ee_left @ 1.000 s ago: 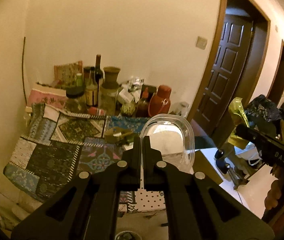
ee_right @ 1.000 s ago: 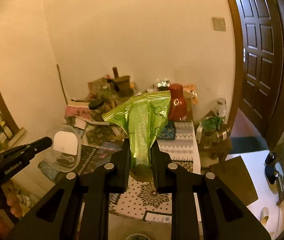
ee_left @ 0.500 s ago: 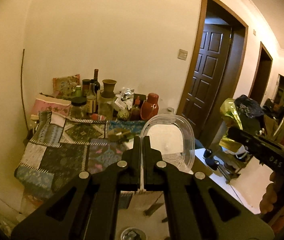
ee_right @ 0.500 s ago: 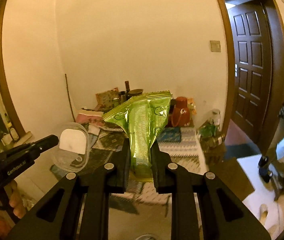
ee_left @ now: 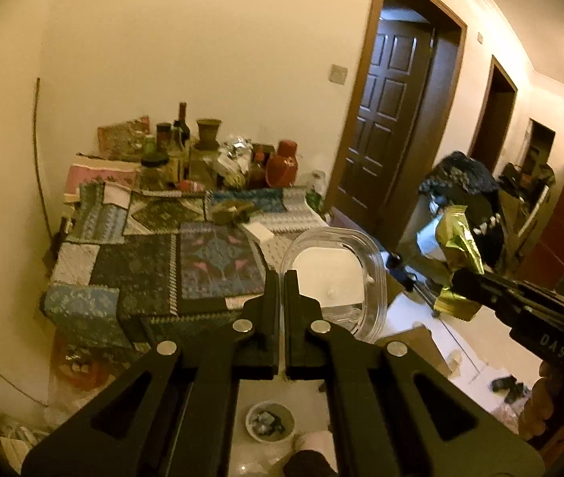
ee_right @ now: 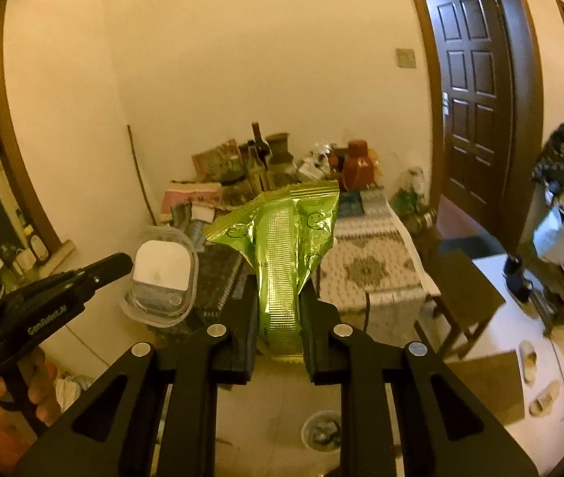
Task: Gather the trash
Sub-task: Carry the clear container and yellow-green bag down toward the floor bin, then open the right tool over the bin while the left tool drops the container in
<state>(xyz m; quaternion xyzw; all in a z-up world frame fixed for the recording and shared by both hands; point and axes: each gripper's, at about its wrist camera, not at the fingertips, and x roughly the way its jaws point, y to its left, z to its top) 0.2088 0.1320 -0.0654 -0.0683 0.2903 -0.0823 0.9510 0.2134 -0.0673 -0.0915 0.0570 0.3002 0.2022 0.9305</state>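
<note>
Both tongs are carrying trash: left gripper point(ee_left: 281, 278) pinches a clear plastic tub point(ee_left: 335, 278), right gripper point(ee_right: 280, 298) pinches a green wrapper point(ee_right: 282, 246). Next job, I think: find a bin.

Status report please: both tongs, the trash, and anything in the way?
Left tongs shut on clear plastic container. Right tongs shut on green wrapper. Cluttered table ahead; nothing touching either load.

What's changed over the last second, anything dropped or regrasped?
Nothing dropped. Both grippers have pulled back from the cluttered table, which looks smaller in both views, with more floor and doorway showing. The left gripper stays shut on the clear plastic container; the right gripper still clamps the green snack wrapper.
</note>
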